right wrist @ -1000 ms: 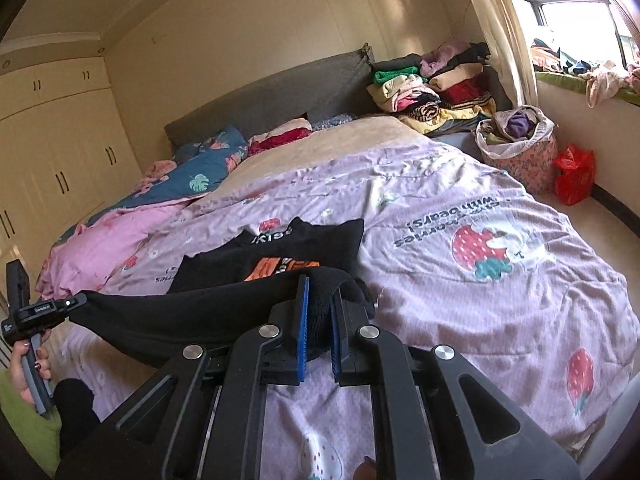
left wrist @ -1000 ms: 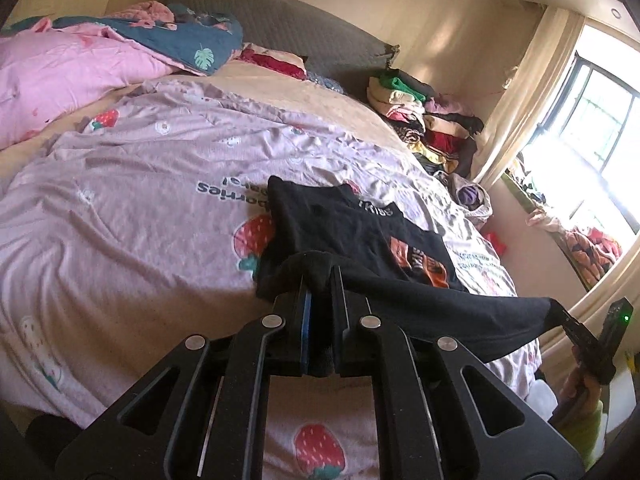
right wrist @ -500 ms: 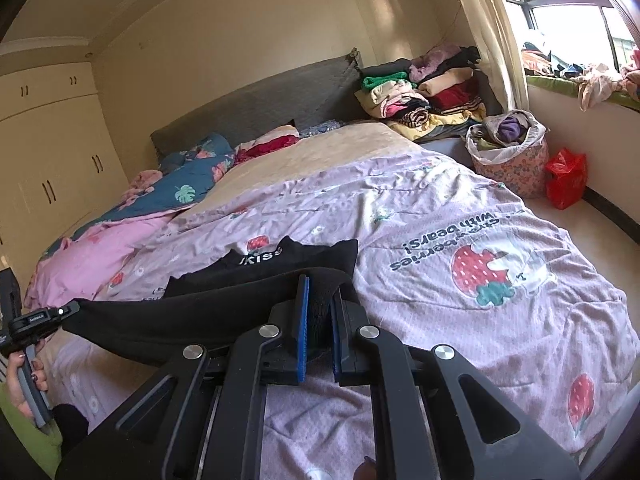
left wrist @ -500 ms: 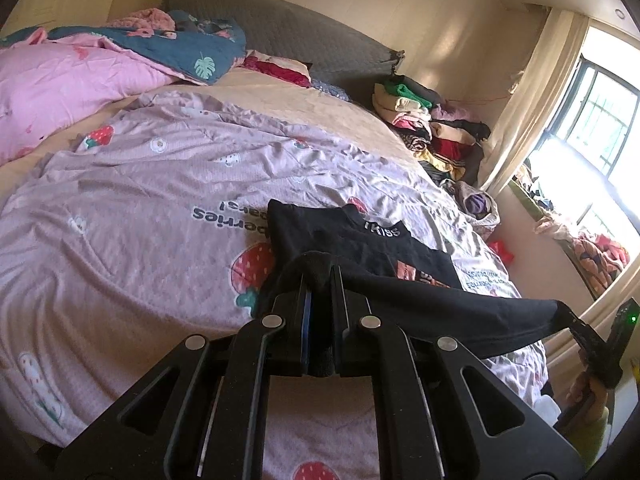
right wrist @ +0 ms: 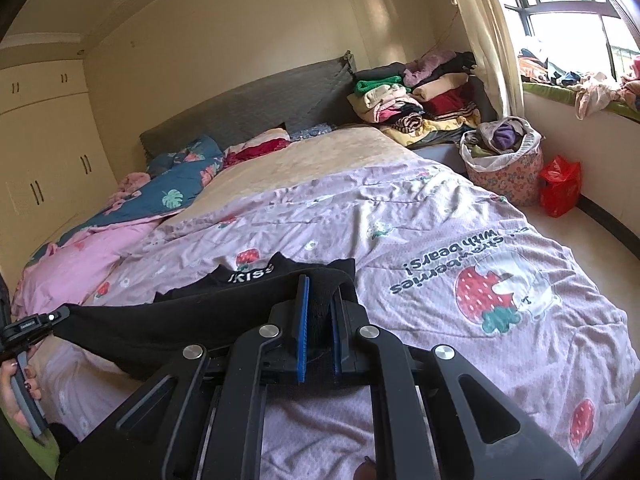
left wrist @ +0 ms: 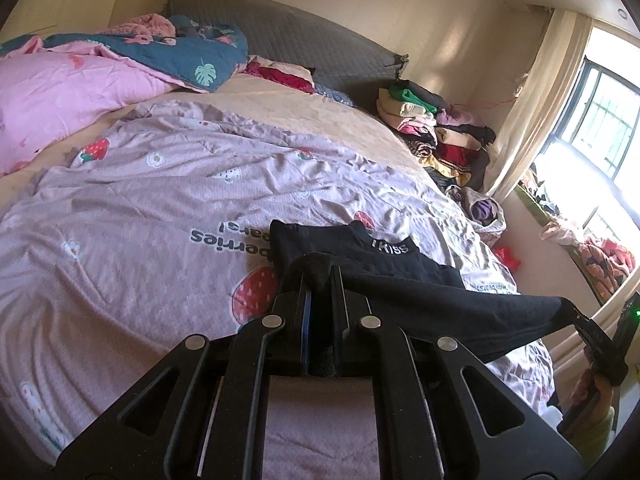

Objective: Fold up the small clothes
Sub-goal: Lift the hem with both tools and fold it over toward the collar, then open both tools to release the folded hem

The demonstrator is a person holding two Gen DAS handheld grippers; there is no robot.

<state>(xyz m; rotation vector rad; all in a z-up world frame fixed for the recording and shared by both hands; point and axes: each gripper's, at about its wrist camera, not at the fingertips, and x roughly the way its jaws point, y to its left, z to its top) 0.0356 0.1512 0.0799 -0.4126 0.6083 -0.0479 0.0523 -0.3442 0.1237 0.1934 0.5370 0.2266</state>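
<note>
Two grippers pinch one black shirt (left wrist: 404, 280): the left gripper (left wrist: 320, 276) is clamped on one bottom corner, the right gripper (right wrist: 318, 292) on the other, and the hem hangs stretched between them above the quilt (left wrist: 140, 208). The shirt's collar end lies flat on the quilt, its white lettering showing. Past the bed, a pile of folded clothes (right wrist: 420, 100) sits by the headboard (right wrist: 248, 108), a basket (right wrist: 504, 160) beside it.
</note>
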